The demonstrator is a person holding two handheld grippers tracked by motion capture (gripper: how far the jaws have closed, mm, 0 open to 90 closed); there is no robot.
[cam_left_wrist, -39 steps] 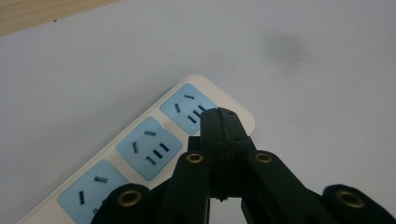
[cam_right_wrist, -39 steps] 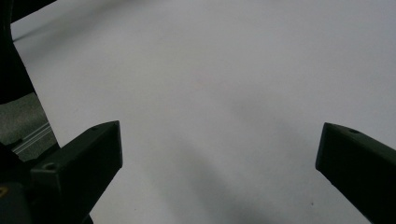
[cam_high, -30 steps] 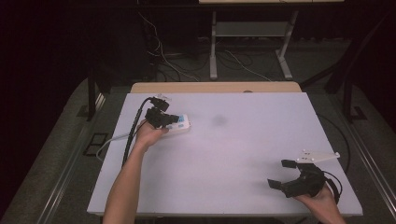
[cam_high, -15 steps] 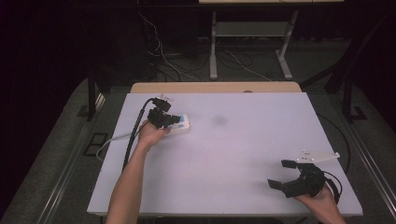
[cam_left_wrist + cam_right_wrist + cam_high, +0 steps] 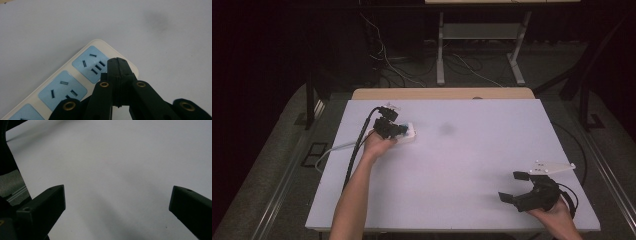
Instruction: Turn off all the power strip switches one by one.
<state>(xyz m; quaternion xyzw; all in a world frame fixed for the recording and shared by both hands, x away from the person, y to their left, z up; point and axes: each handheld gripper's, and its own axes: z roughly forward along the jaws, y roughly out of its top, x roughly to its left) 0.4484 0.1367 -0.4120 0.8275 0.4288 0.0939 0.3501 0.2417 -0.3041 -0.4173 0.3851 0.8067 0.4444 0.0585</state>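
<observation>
The white table [image 5: 462, 165] takes up most of the high view, with a wooden strip [image 5: 442, 93] along its far edge at twelve o'clock and a dark floor with loose cables [image 5: 462, 65] and a metal stand [image 5: 477, 35] beyond. A faint grey smudge [image 5: 446, 129] marks the tabletop just past centre; nothing lies between it and the power strip.

The power strip [image 5: 407, 134] — cream, with blue socket faces — lies flat at about ten o'clock, its white cord [image 5: 329, 152] trailing toward nine o'clock off the table edge. The left gripper [image 5: 388, 127] sits over it; in the left gripper view its jaws are pressed together, tips [image 5: 117, 65] at the strip's end socket [image 5: 93, 63], with nothing between them.

The right gripper [image 5: 518, 186] rests at five o'clock, well apart from the strip — jaws spread wide, empty, over bare table.
</observation>
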